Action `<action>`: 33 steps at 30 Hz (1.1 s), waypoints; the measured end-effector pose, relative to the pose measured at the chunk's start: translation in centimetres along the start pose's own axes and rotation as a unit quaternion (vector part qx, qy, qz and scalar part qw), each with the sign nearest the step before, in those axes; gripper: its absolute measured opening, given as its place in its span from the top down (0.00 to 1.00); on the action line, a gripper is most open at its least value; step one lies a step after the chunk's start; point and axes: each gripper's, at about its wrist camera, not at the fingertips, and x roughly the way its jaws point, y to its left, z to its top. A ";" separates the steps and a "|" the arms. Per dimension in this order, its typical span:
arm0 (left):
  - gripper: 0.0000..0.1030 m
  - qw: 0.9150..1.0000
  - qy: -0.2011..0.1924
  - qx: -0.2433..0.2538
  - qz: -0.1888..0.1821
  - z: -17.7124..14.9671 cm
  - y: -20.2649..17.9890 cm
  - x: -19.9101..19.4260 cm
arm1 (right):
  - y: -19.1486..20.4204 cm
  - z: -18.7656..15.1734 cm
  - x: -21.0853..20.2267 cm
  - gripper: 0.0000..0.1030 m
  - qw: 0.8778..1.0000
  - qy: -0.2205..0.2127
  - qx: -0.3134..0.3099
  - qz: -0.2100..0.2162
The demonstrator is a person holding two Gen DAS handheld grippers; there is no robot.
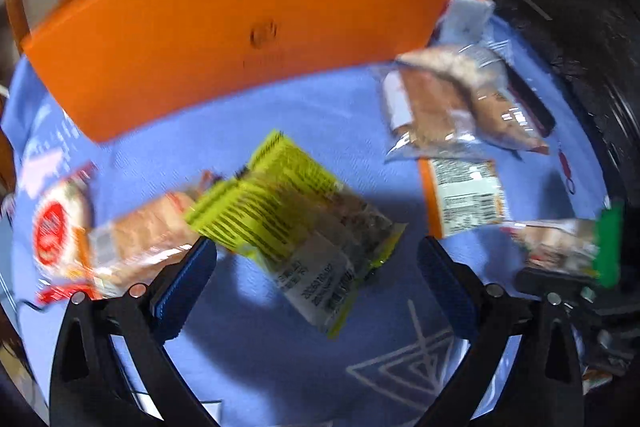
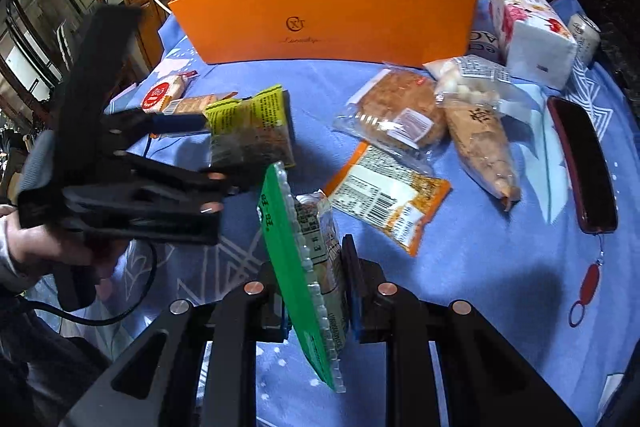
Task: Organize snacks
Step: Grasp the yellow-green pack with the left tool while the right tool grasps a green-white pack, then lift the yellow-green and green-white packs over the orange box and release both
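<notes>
An orange box (image 2: 332, 15) stands at the back of the blue cloth; it also shows in the left wrist view (image 1: 240, 27). My left gripper (image 1: 316, 275) is open, with a yellow-green snack packet (image 1: 288, 219) lying between its fingers; the same packet (image 2: 250, 125) shows in the right wrist view at the left gripper (image 2: 192, 143). My right gripper (image 2: 316, 291) is shut on a green-edged snack pack (image 2: 308, 247), held upright above the cloth; that pack (image 1: 568, 247) shows at the right edge of the left wrist view.
Loose snacks lie on the cloth: a red-label bread pack (image 1: 80, 239), an orange packet (image 2: 384, 195), a brown cake pack (image 2: 396, 115), a long tan pack (image 2: 480, 135). A tissue pack (image 2: 528, 31) and a dark case (image 2: 584, 163) lie at right.
</notes>
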 end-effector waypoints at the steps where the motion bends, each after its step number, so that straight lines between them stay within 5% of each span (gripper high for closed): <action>1: 0.04 1.000 0.009 -0.010 0.007 0.3 0.1 0.9 | -0.1 0.0 0.0 0.80 1.000 0.000 0.002 0.000; 20: 0.05 0.999 -0.009 -0.005 0.038 4.3 -1.6 4.2 | -2.3 0.7 0.7 0.79 1.000 0.012 0.012 0.021; 22: 0.21 0.999 -0.025 0.010 0.039 4.7 -2.0 4.2 | -2.5 0.7 0.9 0.79 1.000 0.013 0.013 0.021; 27: 0.80 0.998 -0.042 0.022 0.031 5.7 -2.0 3.8 | -3.4 0.7 1.3 0.79 0.999 0.019 0.027 0.022; 33: 0.86 0.998 -0.046 0.022 0.025 6.2 -1.6 4.0 | -4.0 0.8 1.9 0.79 0.999 0.024 0.028 0.026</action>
